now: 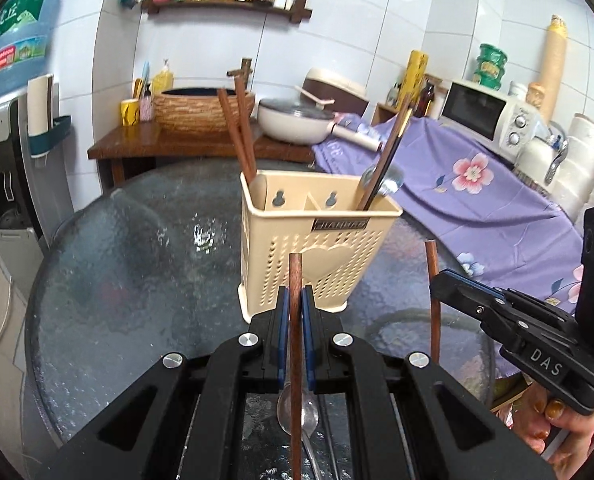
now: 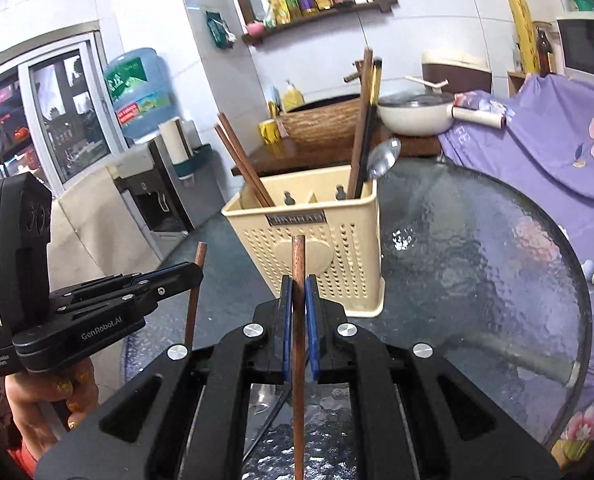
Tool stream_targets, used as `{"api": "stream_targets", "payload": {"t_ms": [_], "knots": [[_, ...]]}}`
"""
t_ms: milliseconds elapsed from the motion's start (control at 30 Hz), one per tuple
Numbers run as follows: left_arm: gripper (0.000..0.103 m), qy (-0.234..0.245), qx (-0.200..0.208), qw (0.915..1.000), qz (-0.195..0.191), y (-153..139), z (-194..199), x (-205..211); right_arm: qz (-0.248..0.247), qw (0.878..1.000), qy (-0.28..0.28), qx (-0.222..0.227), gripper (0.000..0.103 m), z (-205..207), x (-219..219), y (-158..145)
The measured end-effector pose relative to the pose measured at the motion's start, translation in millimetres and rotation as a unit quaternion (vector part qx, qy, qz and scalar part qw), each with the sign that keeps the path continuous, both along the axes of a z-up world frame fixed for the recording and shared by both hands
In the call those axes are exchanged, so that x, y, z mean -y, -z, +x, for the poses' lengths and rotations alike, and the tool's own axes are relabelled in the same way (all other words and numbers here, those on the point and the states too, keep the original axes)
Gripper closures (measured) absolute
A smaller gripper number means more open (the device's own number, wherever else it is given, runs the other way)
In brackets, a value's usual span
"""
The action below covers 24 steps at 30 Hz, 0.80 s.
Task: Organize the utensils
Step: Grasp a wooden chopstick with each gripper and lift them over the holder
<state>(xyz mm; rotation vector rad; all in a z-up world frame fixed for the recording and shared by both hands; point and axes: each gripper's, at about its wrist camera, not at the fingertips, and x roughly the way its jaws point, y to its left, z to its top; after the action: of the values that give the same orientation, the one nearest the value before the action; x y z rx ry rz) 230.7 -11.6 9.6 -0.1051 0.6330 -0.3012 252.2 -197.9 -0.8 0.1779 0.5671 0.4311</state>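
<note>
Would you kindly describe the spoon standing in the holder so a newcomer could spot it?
On the round glass table stands a beige perforated utensil holder. In its right compartment, the metal spoon leans bowl-up beside a dark chopstick; it is the only shiny silver piece among wooden sticks.

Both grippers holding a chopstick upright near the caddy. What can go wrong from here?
1. Each wooden chopstick is pinched at one narrow spot by the left gripper and the right gripper; either may pivot or slip.
2. The utensil holder looks light; a misaimed stick hitting its rim could push or tip it.
3. The right compartment already holds leaning chopsticks and a spoon, which could block entry.
</note>
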Motion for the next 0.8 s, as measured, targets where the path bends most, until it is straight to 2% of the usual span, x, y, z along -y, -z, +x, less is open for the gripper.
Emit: {"api": "stream_targets", "payload": {"t_ms": [533, 800], "knots": [[0.096, 0.012, 0.066, 0.9976, -0.012, -48, -40, -13, 0.002, 0.999, -0.021, 0.050, 0.096, -27, 10, -45], [0.096, 0.022, 0.082, 0.9963, -0.013, -64, -43, -12, -0.003, 0.997, -0.034, 0.063, 0.096, -23, 7, -63]]}}
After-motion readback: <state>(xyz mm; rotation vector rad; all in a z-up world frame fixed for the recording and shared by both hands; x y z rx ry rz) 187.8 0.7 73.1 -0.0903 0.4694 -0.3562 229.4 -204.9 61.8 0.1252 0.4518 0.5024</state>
